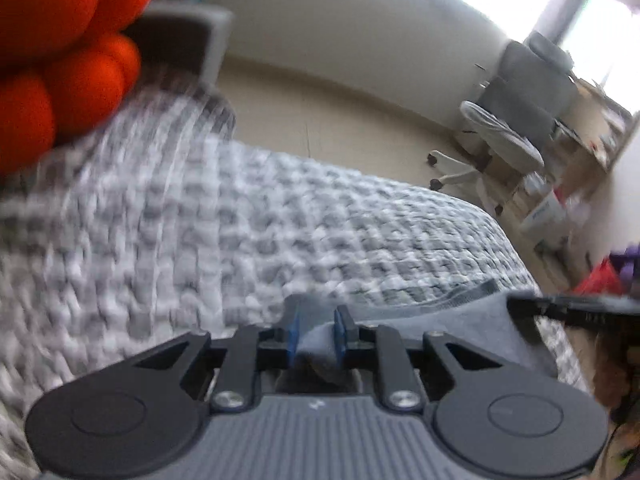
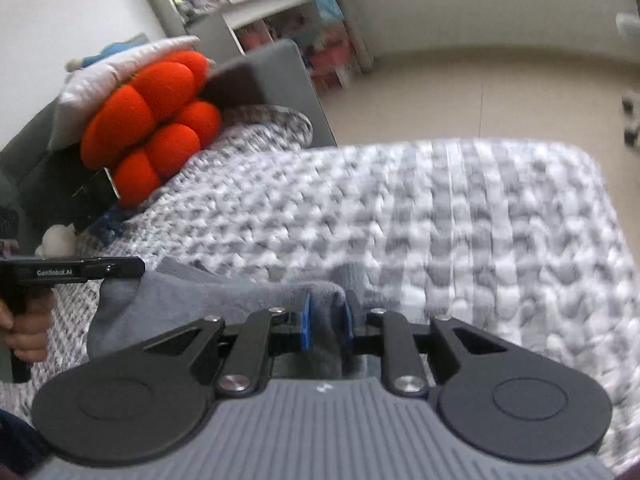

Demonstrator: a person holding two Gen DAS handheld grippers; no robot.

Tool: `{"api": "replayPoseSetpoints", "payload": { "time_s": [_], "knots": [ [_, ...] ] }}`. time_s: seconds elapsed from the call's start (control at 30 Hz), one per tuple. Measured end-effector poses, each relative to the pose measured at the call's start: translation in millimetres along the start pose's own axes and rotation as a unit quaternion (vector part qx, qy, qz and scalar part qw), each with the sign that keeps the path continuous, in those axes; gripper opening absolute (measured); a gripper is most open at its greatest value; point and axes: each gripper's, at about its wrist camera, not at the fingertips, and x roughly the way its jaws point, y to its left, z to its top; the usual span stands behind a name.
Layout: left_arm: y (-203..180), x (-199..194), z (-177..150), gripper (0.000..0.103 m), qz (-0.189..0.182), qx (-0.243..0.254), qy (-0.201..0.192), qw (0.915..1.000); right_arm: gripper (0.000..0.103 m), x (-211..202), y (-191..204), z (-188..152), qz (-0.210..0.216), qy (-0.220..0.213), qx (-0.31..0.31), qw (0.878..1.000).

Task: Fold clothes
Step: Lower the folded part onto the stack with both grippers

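A grey garment [image 1: 452, 316] is held stretched between both grippers above a bed with a grey-and-white knitted blanket [image 1: 280, 216]. My left gripper [image 1: 316, 332] is shut on a bunched edge of the garment between its blue pads. My right gripper [image 2: 326, 320] is shut on the other edge of the same garment [image 2: 192, 300]. The right gripper's black body shows at the right edge of the left wrist view [image 1: 572, 308]. The left gripper and the hand holding it show at the left of the right wrist view [image 2: 72, 270].
An orange lumpy cushion [image 2: 152, 120] and a white pillow [image 2: 116, 68] lie at the head of the bed by a grey headboard [image 2: 276, 80]. A shelf unit [image 2: 288, 20] stands beyond it. A white office chair [image 1: 500, 136] and desk stand across the beige floor.
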Motion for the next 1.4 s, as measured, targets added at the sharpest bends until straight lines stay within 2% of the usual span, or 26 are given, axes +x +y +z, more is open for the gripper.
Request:
{"api": "replayPoseSetpoints", "payload": {
  "time_s": [0.07,0.2,0.4,0.5,0.53,0.6,0.63,0.7,0.9,1.07,1.27,1.4],
  "knots": [
    [7.0,-2.1,-2.1,0.022,-0.014,-0.014,0.000,0.9998,0.036,-0.5,-4.4,-1.0,-0.001,0.005,0.006,1.000],
    [13.9,-13.8,-5.4,0.034,-0.042,-0.039,-0.005,0.9984,0.038,-14.2,-18.9,-3.5,0.026,-0.004,0.038,0.999],
    [6.1,-24.7,-10.2,0.040,-0.043,-0.028,-0.009,0.9986,0.038,-16.4,-12.7,-4.4,0.022,-0.003,0.022,1.000],
    [-2.0,-18.2,-11.3,0.035,-0.015,-0.010,-0.005,0.9998,0.038,-12.4,-6.4,-5.4,0.012,-0.005,0.006,1.000],
    [-4.3,-15.3,-11.9,0.027,-0.006,-0.004,-0.002,1.0000,0.035,-10.4,-5.4,-5.2,0.008,-0.004,0.005,1.000],
    [-8.8,-9.7,-13.0,0.022,0.012,0.007,0.004,0.9999,0.025,-7.0,-3.0,-4.7,0.002,-0.007,0.002,1.000],
    [-9.9,-9.3,-13.2,0.017,0.017,0.010,0.003,0.9998,0.023,-6.2,-1.8,-4.5,0.001,-0.009,0.001,1.000],
    [-8.5,-15.8,-12.1,0.015,0.015,0.009,-0.008,0.9998,0.018,-9.9,-0.1,-4.2,0.000,-0.019,-0.002,1.000],
    [-10.1,-32.9,-7.4,0.013,0.008,0.017,-0.048,0.9987,0.015,-23.8,7.7,-2.9,0.007,-0.061,-0.009,0.998],
    [-11.3,-24.5,2.0,0.013,0.013,0.016,-0.065,0.9977,0.014,-20.5,9.3,2.7,-0.006,-0.082,-0.011,0.997],
    [0.0,-0.4,0.9,0.013,0.045,-0.001,-0.034,0.9984,0.014,9.2,6.6,7.2,-0.040,-0.051,-0.010,0.998],
    [2.4,2.4,0.9,0.013,0.049,-0.001,-0.035,0.9982,0.014,19.4,7.7,9.2,-0.050,-0.041,-0.006,0.998]
  ]
}}
